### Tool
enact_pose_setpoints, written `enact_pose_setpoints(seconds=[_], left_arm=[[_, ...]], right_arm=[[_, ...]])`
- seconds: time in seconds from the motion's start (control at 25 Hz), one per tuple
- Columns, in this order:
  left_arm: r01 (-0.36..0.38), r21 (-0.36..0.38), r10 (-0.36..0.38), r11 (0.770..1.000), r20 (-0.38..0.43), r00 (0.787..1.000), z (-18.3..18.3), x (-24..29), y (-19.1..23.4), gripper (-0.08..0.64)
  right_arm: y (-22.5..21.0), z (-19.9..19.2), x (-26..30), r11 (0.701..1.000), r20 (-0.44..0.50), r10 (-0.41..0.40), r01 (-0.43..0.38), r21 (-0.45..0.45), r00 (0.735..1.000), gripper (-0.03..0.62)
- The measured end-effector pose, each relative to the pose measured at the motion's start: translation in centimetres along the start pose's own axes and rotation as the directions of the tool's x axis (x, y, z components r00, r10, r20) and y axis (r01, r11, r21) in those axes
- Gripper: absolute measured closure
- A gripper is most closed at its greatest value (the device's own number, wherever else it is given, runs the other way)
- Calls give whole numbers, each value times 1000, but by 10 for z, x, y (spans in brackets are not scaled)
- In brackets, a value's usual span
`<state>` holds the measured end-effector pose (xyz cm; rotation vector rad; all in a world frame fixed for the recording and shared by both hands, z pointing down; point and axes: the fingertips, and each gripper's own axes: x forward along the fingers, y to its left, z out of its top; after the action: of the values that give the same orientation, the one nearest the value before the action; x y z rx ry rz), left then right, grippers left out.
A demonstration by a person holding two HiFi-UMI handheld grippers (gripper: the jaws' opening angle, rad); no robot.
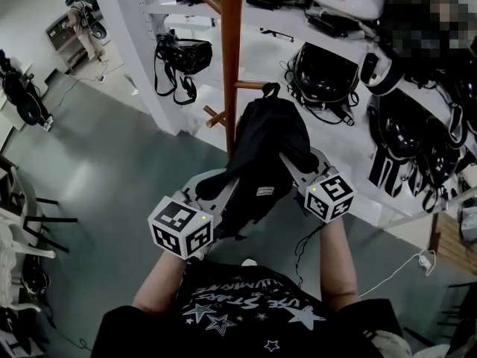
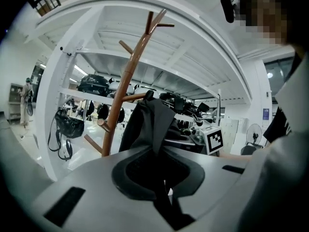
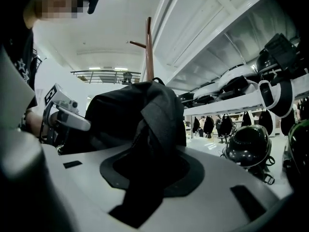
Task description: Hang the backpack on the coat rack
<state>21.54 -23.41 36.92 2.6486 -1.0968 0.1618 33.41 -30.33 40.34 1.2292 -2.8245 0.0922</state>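
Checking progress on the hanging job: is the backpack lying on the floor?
No, the backpack is up against the coat rack, well clear of the floor.

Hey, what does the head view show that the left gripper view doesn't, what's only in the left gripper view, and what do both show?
Only the head view shows the star print on the person's shirt. Only the left gripper view shows the coat rack's forked top and a standing fan. Both show the coat rack's pole, the black backpack against it, and a black bag hanging on the white shelving.
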Motion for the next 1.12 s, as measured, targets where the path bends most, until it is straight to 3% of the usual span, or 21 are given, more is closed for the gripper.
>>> enact_pose_setpoints(seconds=[0.2, 0.32, 0.56, 0.84, 0.96, 1.04, 1.12], left_arm=[[38, -90, -34, 995, 43, 999, 2, -1, 3, 518], [60, -132, -51, 990, 70, 996, 5, -1, 3, 518], [85, -185, -64, 979, 115, 991, 9, -8, 6, 520], [112, -124, -99, 986, 106, 989, 9, -11, -8, 520], [115, -126, -103, 985, 102, 989, 9, -13, -14, 520], [121, -135, -107, 983, 104, 989, 8, -15, -17, 520], [127, -144, -112, 981, 108, 988, 7, -17, -20, 520]], right_arm=[[-4, 16, -22, 1000, 41, 20, -19, -14, 999, 385], [-12, 29, -36, 999, 60, 19, -17, -35, 998, 371], [-24, 44, -66, 998, 89, 63, -60, -35, 994, 371], [-70, 106, -76, 999, 222, 14, -23, 39, 975, 457], [-67, 130, -39, 991, 173, 119, -127, 35, 978, 463], [-51, 142, -11, 962, 121, 264, -270, 38, 957, 435], [-45, 143, 9, 923, 91, 363, -371, 103, 927, 402]])
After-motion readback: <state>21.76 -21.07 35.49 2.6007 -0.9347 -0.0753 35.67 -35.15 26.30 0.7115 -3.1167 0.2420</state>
